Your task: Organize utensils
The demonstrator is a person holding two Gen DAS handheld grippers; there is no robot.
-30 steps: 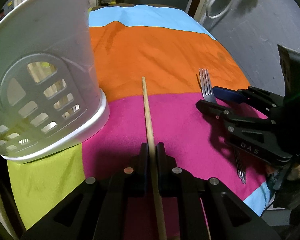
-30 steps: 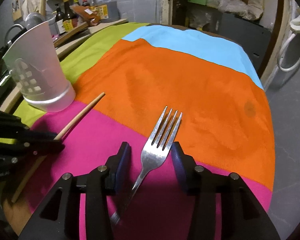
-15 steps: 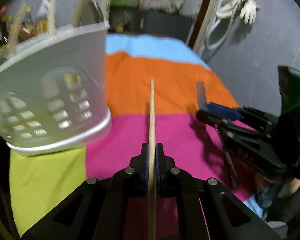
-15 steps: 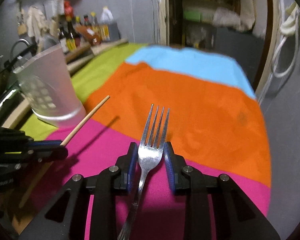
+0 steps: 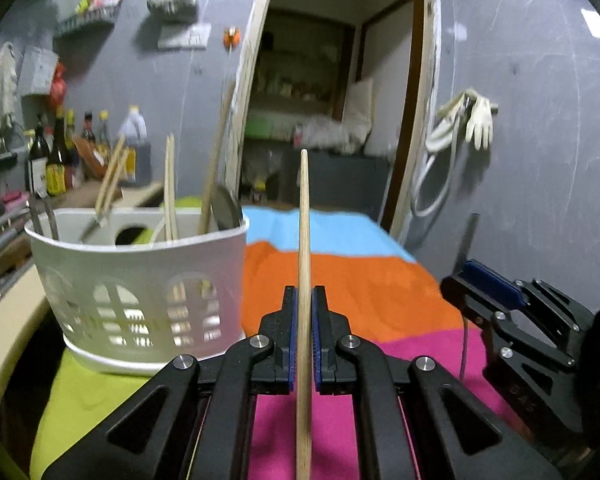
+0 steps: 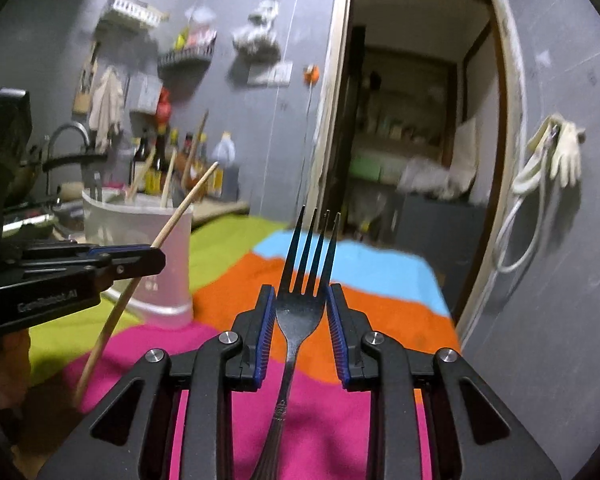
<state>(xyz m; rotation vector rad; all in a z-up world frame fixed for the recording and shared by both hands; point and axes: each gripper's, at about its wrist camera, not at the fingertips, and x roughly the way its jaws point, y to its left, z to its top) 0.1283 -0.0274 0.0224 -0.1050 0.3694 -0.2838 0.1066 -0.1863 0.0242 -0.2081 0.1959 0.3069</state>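
Left gripper: fingers closed tight on a wooden chopstick, held mid-shaft so the tip points up, clear of the striped cloth on the desk — probably for dropping upright into the white utensil caddy just to its left. Right gripper: fingers pinch the fork at its neck, tines up, lifted likewise.

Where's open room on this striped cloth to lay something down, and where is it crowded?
The orange band and blue band lie bare, right of the white perforated plastic holder. The holder is crowded with upright utensils. Above the pink band, the left gripper grips a wooden chopstick; the right gripper holds a metal fork.
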